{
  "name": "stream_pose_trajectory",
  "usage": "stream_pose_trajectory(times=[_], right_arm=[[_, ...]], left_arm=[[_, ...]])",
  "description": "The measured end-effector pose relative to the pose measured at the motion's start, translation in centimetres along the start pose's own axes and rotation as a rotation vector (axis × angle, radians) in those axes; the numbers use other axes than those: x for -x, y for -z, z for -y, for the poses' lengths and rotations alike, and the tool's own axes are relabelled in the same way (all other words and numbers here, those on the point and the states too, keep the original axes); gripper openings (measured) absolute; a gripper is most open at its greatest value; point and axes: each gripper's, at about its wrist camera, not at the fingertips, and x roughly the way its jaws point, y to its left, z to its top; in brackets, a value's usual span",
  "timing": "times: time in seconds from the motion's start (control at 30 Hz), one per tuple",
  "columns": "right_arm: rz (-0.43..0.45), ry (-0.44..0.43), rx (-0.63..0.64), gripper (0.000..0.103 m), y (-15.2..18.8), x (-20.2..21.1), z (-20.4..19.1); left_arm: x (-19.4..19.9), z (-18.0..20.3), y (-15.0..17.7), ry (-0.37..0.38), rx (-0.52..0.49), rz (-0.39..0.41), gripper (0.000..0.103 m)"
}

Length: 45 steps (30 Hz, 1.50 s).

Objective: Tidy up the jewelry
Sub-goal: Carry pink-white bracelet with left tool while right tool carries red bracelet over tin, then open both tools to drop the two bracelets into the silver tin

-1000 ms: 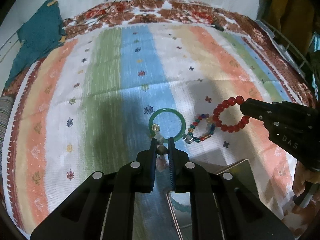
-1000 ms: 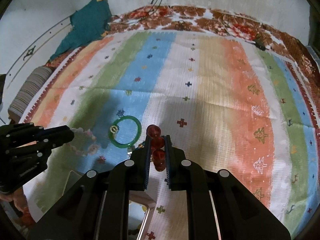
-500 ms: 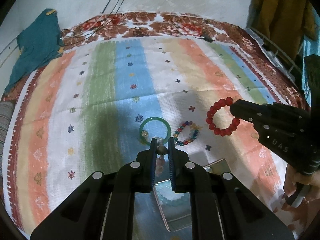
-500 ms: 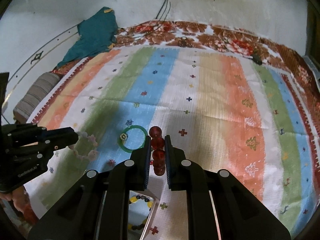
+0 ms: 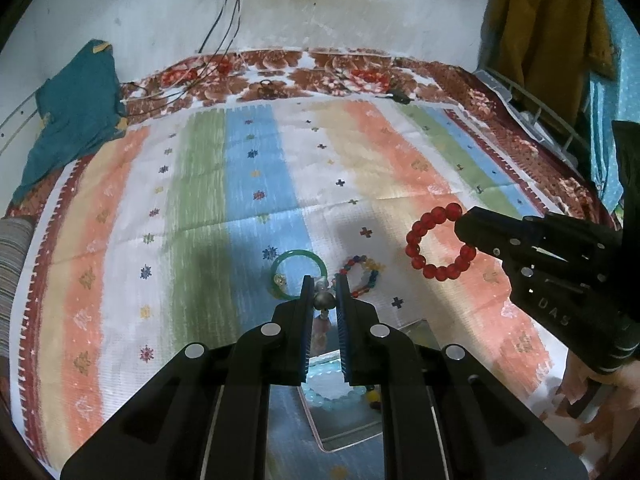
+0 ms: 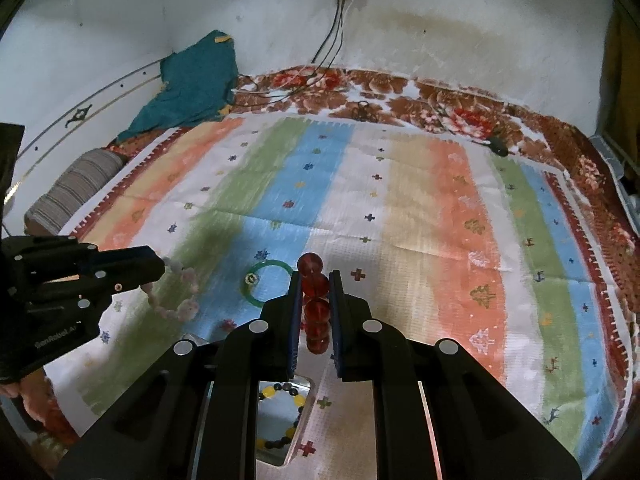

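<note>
Red glass-bead bracelet [image 5: 439, 243] hangs pinched in the right tongs [image 6: 314, 280]; the left tongs [image 5: 323, 292] grip a pale pink bead bracelet [image 6: 176, 296], both lifted above the striped bedspread [image 5: 360, 152]. Next, I judge, lowering them into the clear tray [image 5: 352, 420] below.

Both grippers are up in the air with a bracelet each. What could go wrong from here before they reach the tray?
1. The right gripper pinches the red bead bracelet at one edge, so the hanging loop may swing or slip out.
2. The left gripper grips the pale pink bracelet by only a bead or two; it might drop.
3. The clear tray already holds bracelets, and it lies mostly hidden below both grippers, so a release may miss.
</note>
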Motion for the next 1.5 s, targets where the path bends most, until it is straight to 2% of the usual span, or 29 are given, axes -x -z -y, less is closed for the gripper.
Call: stream_pose_trajectory(times=[0.43,0.77,1.13,1.17,1.27,1.5], right_arm=[[0.032,-0.023,0.003,0.014,1.1,2.6,-0.5],[0.036,-0.062,0.032,0.014,3.3,4.7,-2.0],[0.005,-0.124,0.019,0.014,4.5,5.3,-2.9],[0.002,-0.112,0.016,0.015,4.5,5.3,-2.8],[0.001,-0.083,0.003,0.027,4.4,5.2,-2.1],[-0.036,-0.064,-0.04,0.044,4.2,4.2,-0.3]], left_arm=[[2.4,1.3,0.8,0.046,-0.021,0.033,0.01],[4.3,2.4,2.4,0.072,-0.032,0.05,0.01],[4.5,2.9,3.8,0.079,-0.023,0.011,0.011],[4.4,2.7,3.9,0.077,-0.01,0.005,0.013],[4.4,1.9,3.9,0.05,0.013,0.0,0.022],[4.1,0.5,3.8,0.032,0.056,-0.009,0.032]])
